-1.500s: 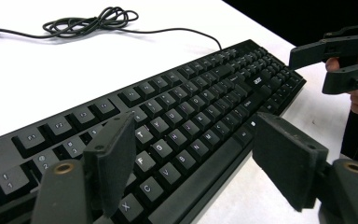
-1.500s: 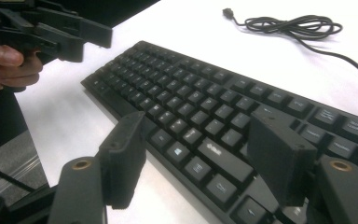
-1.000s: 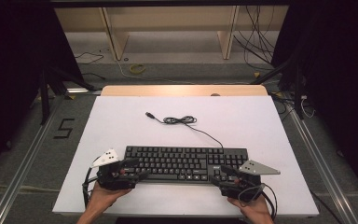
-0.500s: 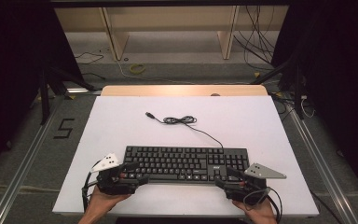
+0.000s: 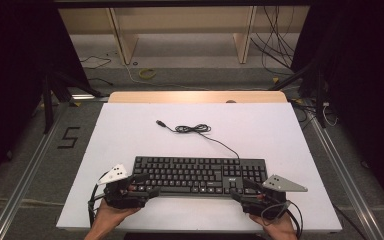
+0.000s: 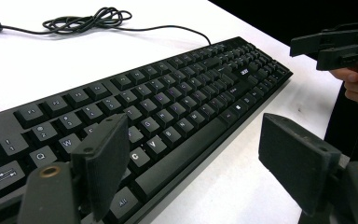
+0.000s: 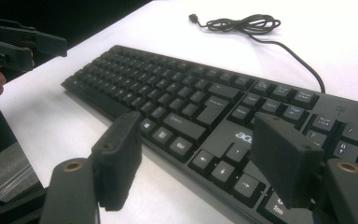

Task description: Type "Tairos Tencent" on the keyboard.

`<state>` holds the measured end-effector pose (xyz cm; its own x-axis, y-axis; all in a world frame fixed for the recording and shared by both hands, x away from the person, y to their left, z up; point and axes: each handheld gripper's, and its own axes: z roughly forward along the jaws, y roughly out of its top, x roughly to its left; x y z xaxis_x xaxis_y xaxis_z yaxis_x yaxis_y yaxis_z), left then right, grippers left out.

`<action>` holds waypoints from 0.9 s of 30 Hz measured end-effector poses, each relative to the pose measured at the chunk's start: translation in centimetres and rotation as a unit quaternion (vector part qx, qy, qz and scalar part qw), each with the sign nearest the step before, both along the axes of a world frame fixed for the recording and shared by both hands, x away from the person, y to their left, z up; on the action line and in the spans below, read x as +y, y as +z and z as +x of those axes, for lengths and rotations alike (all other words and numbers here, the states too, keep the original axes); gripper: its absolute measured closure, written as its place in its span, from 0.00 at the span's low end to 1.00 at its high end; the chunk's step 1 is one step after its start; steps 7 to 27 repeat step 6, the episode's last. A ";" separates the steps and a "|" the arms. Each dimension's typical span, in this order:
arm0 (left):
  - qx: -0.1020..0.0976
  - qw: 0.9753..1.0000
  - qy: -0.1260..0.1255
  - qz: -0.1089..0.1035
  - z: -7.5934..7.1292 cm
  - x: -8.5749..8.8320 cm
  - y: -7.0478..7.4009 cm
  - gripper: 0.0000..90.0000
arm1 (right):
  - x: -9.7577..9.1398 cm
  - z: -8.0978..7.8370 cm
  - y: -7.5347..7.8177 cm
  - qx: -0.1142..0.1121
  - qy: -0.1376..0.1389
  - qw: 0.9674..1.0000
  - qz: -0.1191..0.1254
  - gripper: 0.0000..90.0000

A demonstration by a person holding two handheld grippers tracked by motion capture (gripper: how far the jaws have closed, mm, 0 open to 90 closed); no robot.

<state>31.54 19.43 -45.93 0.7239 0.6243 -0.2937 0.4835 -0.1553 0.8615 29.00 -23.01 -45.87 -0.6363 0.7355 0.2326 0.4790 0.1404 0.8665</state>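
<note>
At the 6 o'clock edge of the white table (image 5: 130, 130) sits the black keyboard (image 5: 200, 175), lying flat with its long side running 9 to 3, and its cable (image 5: 195, 129) coiled up toward 12 o'clock, plug loose on the tabletop. Compared with a second ago, both hands have slid back toward the person a bit: the left gripper (image 5: 142, 186) was sitting right up on the keyboard's 9 o'clock end and the right gripper (image 5: 240, 190) on the 3 o'clock end, and now they're hanging at the near corners instead. The keyboard itself hasn't budged.

Jaws on both are spread apart with nothing between them. In the left gripper view one jaw hovers over the Alt/C keys while the other is out over bare table; the right gripper view shows the same deal around the arrow keys.

My read: this looks like lining up for a two-handed grab on the front edge, not a lift yet. Next bit probably needs both claws to close evenly so the thing doesn't tilt.
</note>
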 end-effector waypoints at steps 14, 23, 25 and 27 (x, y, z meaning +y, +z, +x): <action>0.000 1.000 0.001 0.000 0.0 -0.1 0.0 0.27 | 0.0 0.0 0.0 0.000 0.000 1.000 0.000 0.38; 0.000 1.000 0.001 0.000 0.0 -0.1 0.0 0.27 | 0.0 0.0 0.0 0.000 0.000 1.000 0.000 0.38; 0.000 1.000 0.001 0.000 0.0 -0.1 0.0 0.27 | 0.0 0.0 0.0 0.000 0.000 1.000 0.000 0.38; 0.000 1.000 0.001 0.000 0.0 -0.1 0.0 0.27 | 0.0 0.0 0.0 0.000 0.000 1.000 0.000 0.38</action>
